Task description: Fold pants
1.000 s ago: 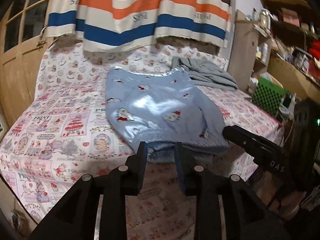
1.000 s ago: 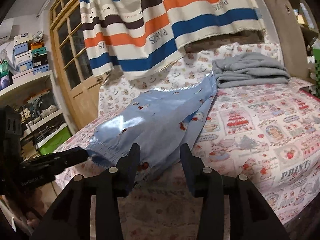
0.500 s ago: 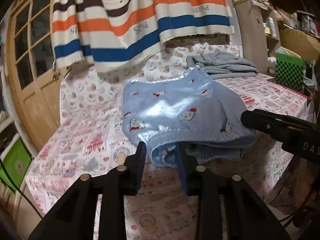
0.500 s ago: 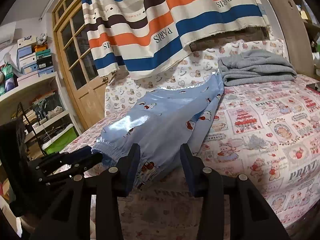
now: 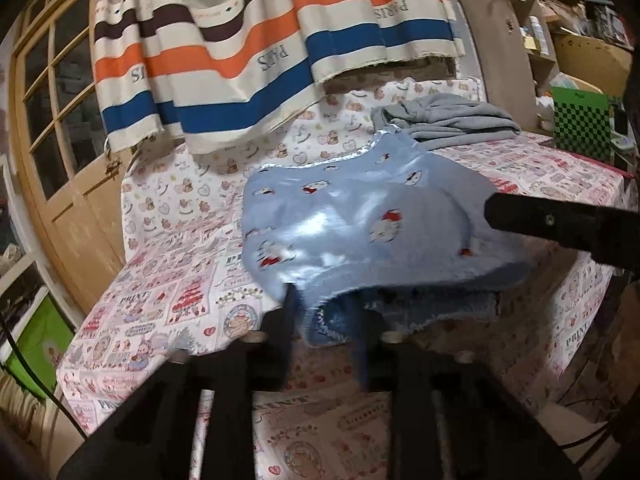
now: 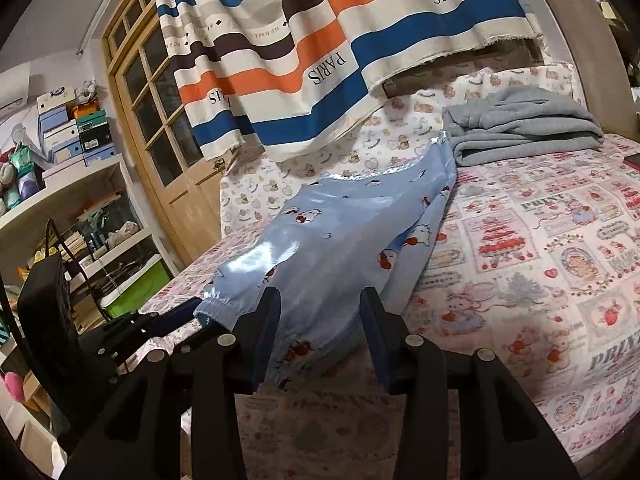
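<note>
- On the bed [image 6: 540, 240], near its front edge: blue pants [image 6: 340, 240] with a cartoon print, far end flat by a grey sweater [image 6: 520, 128], near end lifted.
- Left gripper [image 5: 324, 312]: fingers apart, blurred, with the near hem between them; cannot tell whether clamped.
- Right gripper [image 6: 316, 320]: fingers apart around the cloth, no firm pinch visible.
- Progress, as judged: early; near end raised, probably to carry over the far end, that fold not yet laid.
- Left to do: lay, flatten, fold again.
</note>
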The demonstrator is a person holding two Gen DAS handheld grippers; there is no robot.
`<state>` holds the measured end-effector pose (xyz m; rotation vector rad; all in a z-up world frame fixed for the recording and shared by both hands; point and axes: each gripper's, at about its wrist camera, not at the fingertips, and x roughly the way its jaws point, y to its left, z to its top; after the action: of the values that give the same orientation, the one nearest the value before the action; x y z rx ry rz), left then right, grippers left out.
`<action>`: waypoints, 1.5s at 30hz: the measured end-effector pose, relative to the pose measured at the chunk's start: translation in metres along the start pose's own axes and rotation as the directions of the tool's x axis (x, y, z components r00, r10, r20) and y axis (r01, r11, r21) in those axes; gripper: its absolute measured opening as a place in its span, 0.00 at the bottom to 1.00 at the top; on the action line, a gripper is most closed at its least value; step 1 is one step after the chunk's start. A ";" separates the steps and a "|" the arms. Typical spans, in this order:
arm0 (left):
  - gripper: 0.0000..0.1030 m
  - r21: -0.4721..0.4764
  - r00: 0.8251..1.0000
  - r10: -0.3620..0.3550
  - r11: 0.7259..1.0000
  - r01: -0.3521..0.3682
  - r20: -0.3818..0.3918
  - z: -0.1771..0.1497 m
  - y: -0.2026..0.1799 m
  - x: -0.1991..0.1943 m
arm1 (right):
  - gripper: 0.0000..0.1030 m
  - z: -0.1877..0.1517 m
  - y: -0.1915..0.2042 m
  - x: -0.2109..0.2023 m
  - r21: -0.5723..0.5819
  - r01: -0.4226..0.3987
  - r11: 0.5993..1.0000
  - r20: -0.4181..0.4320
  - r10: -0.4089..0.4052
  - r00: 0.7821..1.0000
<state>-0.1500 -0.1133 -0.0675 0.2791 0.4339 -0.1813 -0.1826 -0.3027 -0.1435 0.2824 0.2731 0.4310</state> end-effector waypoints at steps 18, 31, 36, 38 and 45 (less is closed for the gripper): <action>0.10 -0.338 0.993 -0.111 0.937 0.093 -0.034 -0.021 0.048 0.004 | 0.11 -0.021 0.009 0.018 -0.067 0.032 0.997 -0.071 -0.037 0.997; 0.12 -0.334 0.994 -0.104 0.938 0.091 -0.022 -0.025 0.044 0.001 | 0.44 0.009 0.001 0.016 -0.028 0.128 0.991 0.015 -0.128 0.992; 0.12 -0.329 0.995 -0.101 0.940 0.089 -0.020 -0.025 0.043 0.001 | 0.44 0.028 -0.003 0.038 0.016 0.157 0.988 -0.046 -0.156 0.987; 0.12 -0.331 0.995 -0.101 0.939 0.089 -0.019 -0.025 0.043 0.001 | 0.37 0.028 -0.011 0.052 0.045 0.167 0.985 -0.103 -0.162 0.981; 0.12 -0.318 0.995 -0.104 0.944 0.094 -0.013 -0.024 0.039 0.000 | 0.02 0.016 -0.018 0.041 0.039 0.230 0.972 -0.074 -0.227 0.971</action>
<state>-0.1507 -0.0686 -0.0795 -0.0567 0.4999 -0.2029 -0.1355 -0.3037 -0.1427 0.2786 0.3801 0.2066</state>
